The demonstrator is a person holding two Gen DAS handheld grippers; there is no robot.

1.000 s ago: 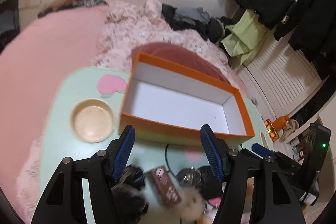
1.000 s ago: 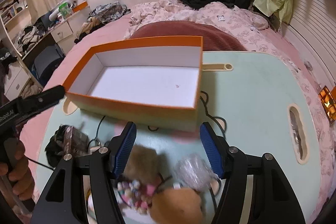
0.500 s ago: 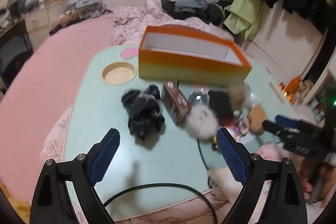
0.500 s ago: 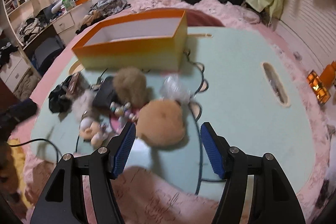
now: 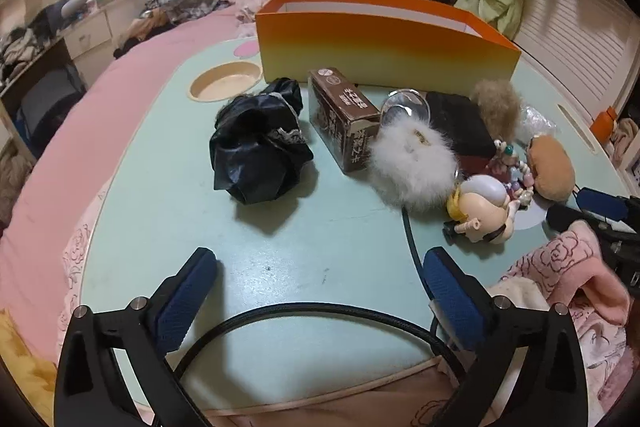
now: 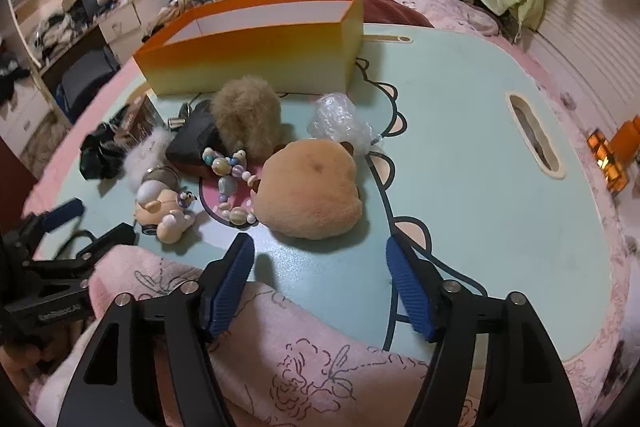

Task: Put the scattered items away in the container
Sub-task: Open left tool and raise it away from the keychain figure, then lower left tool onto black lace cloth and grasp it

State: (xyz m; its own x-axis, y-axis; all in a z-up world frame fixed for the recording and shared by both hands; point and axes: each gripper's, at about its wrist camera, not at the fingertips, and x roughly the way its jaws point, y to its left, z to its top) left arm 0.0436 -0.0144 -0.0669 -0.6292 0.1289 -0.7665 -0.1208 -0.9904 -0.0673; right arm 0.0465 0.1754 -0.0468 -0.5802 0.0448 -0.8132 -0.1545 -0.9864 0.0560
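An orange box (image 5: 384, 39) (image 6: 256, 55) stands at the far side of the pale green table (image 5: 304, 259). In front of it lie a black bag (image 5: 256, 147), a brown carton (image 5: 344, 115), a white fluffy pouch (image 5: 412, 167), a tan plush (image 6: 308, 187), a brown fur ball (image 6: 248, 115), beads (image 6: 232, 183), a small figurine (image 5: 484, 211) and a crumpled clear wrap (image 6: 340, 123). My left gripper (image 5: 320, 271) hovers over the near table edge, its jaws opening wide with nothing between them. My right gripper (image 6: 320, 255), just short of the tan plush, is opening too and holds nothing.
A black cable (image 5: 304, 311) loops across the near edge of the table. A round tan dish (image 5: 226, 81) sits left of the box. Pink floral fabric (image 6: 280, 355) lies under the right gripper. The table has a slot (image 6: 534, 135) on its right side; a bed with clothes lies behind.
Both grippers pulled back from above the box and sank toward the near table edge. The left jaws spread much wider; the right jaws widened slightly.
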